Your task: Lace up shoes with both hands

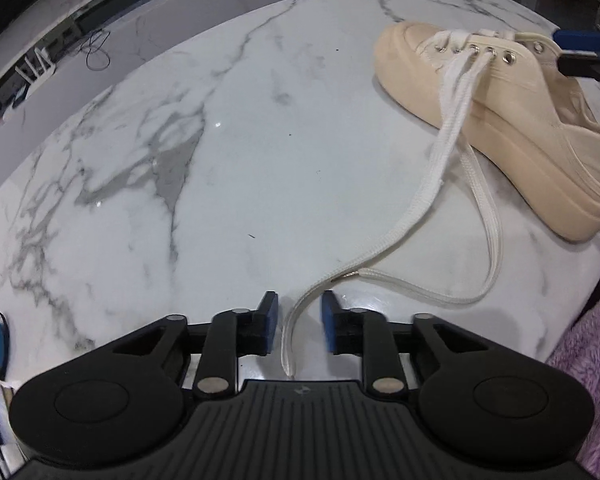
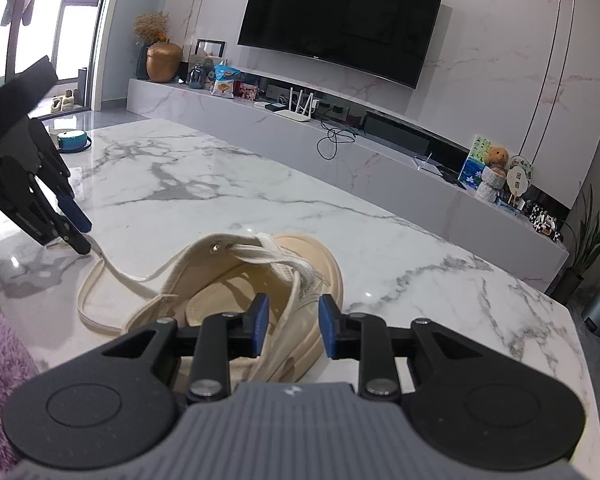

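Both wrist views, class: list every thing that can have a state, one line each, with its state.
Beige canvas platform shoe: upright on its sole, laced partway, upper eyelets empty.
White flat lace: both loose ends trailing over the marble table.
Left tongs: open, lace running between the pads, unpinched.
Right tongs: astride the shoe's side wall; grip unclear.
Black wall television: screen dark.

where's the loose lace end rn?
In the left wrist view the lace end lies on the marble table, between the left tongs' blue pads, trailing from the shoe at upper right.
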Tool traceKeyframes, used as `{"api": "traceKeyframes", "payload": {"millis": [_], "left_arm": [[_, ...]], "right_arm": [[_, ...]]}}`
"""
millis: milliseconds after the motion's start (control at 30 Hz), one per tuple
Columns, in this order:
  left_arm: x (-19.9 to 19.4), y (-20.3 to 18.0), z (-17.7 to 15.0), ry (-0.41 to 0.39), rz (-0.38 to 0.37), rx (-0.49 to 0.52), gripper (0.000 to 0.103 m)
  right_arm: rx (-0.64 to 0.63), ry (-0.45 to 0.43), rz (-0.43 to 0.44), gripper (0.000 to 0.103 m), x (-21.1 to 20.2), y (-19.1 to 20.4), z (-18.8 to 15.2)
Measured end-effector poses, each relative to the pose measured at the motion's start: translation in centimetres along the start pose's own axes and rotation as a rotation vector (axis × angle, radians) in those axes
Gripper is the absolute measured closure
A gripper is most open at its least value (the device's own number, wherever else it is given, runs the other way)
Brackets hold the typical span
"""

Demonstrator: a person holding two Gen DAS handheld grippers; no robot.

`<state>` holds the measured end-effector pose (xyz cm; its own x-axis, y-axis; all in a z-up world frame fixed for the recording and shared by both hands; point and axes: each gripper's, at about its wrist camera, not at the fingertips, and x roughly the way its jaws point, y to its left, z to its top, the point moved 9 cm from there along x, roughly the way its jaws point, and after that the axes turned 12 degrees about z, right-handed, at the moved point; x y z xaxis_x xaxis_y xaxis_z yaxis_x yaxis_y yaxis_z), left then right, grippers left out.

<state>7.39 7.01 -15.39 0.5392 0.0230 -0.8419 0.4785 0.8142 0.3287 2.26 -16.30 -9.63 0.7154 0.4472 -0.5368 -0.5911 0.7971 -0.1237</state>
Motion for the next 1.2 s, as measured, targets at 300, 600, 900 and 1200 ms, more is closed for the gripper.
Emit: {"api": "traceKeyframes", "payload": {"millis": [300,600,900,1200], "left_arm": [[-4.0,-0.3,0.0,-0.076,-0.176,-0.101,0.101],[-3.5,-1.4,0.1,-0.093,-0.09,-0.075,0.101],[-1.3,-1.1,0.6,-0.07,0.012,0.006,0.091],[-0.3,-1.0,0.4,-0.053,-0.004,-0.002,0.089]], "right_arm": [[0.001,0.0,0.002,0.072,0.1,0.1,0.0],[-0.002,-0.002,-0.003,0.072,0.1,0.2,0.1],[0.0,-0.004,0.002,0.071,-0.3,0.2,-0.2],[0.001,-0.001,0.007,0.071,-0.6,0.1,-0.3]]}}
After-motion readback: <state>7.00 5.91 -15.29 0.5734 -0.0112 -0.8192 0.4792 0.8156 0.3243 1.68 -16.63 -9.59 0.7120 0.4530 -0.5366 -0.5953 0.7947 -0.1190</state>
